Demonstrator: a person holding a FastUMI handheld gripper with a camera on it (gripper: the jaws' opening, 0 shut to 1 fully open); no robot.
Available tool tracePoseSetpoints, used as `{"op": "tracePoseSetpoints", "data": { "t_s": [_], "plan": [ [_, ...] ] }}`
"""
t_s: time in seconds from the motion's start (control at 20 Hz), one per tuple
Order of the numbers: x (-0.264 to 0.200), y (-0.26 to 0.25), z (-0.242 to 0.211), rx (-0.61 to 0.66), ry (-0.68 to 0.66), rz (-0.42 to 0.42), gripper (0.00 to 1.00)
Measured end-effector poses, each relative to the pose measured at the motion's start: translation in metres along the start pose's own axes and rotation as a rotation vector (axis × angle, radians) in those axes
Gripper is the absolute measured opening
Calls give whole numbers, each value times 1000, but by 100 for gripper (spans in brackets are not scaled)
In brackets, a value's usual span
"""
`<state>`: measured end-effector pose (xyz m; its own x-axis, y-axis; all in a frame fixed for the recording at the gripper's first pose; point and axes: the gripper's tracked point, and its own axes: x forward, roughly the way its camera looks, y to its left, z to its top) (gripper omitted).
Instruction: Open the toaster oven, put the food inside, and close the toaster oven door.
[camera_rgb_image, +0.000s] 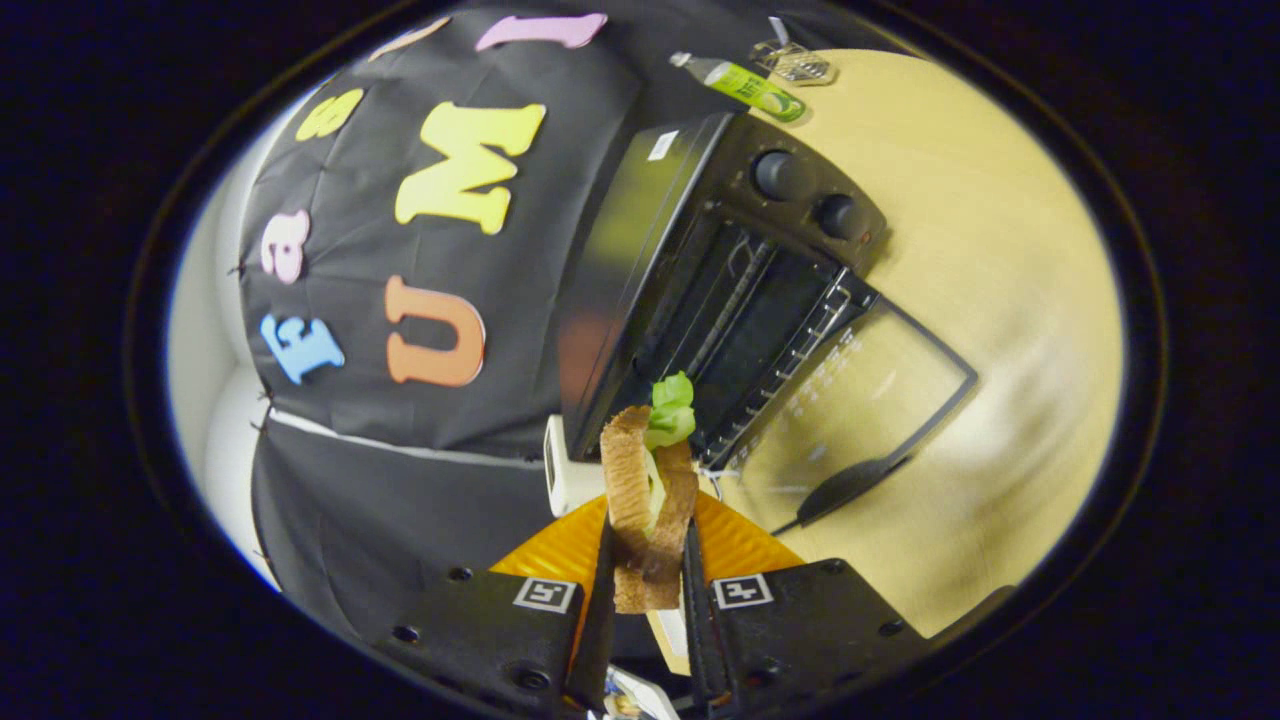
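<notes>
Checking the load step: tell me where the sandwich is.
The sandwich is clamped between the hand-held gripper fingers, above the orange plate, just short of the open toaster oven.

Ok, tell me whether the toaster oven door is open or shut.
Open. The glass door is swung down flat onto the table, baring the toaster oven rack beyond the sandwich clamped in the hand-held gripper.

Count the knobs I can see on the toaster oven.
2: one knob nearer the green bottle, the other knob beside it, nearer the open door. More may be hidden.

Probably test booth, cloth wall (420, 120), wooden table (980, 250)
</notes>
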<state>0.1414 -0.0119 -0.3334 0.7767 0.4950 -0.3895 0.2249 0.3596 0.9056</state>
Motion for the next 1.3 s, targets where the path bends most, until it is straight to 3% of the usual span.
{"op": "tracePoseSetpoints", "data": {
  "t_s": [0.3,0.7,0.85,0.9,1.3],
  "plan": [
    [78,-21,44,81,-161,41,37],
    [130,-34,75,142,-360,80,39],
    [145,-33,58,93,-330,31,46],
    [145,-31,58,70,-326,9,61],
    [133,-43,37,-259,-143,-278,90]
  ]
}}
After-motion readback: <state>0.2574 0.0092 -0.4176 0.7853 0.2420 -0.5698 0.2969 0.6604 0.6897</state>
